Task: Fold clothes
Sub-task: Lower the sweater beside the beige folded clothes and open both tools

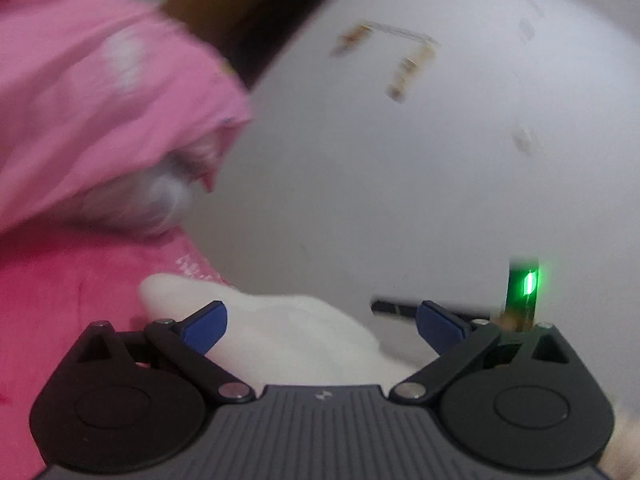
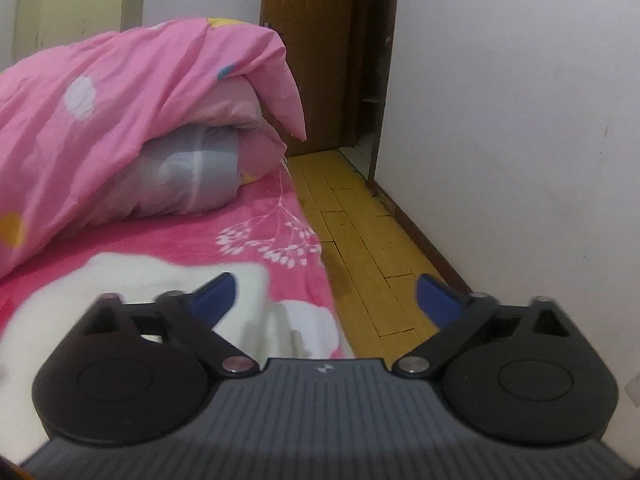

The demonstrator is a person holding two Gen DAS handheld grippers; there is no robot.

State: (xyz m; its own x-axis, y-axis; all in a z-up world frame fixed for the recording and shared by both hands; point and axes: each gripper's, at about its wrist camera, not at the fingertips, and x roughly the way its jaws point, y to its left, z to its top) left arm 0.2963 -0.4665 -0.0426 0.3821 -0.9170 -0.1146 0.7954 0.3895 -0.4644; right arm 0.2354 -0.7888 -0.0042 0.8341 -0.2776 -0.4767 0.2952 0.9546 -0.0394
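A white garment (image 1: 280, 332) lies on the pink bedsheet (image 1: 60, 300), right under my left gripper (image 1: 322, 326). Its blue pads stand wide apart, open, with the cloth below and between them but not pinched. This view is blurred. In the right wrist view the same white garment (image 2: 132, 280) spreads over the flowered pink sheet (image 2: 256, 208) near the bed's right edge. My right gripper (image 2: 326, 298) hangs open above that edge, its left fingertip (image 2: 216, 296) over the white cloth and its right one over the floor. Nothing is held.
A bunched pink quilt (image 2: 120, 100) fills the bed's far left, also seen as the pink quilt (image 1: 80, 100). Yellow wooden floor (image 2: 360, 240) runs along the bed to a brown door (image 2: 320, 60). A white wall (image 2: 520, 120) stands on the right. A dark part with a green light (image 1: 527, 284) shows.
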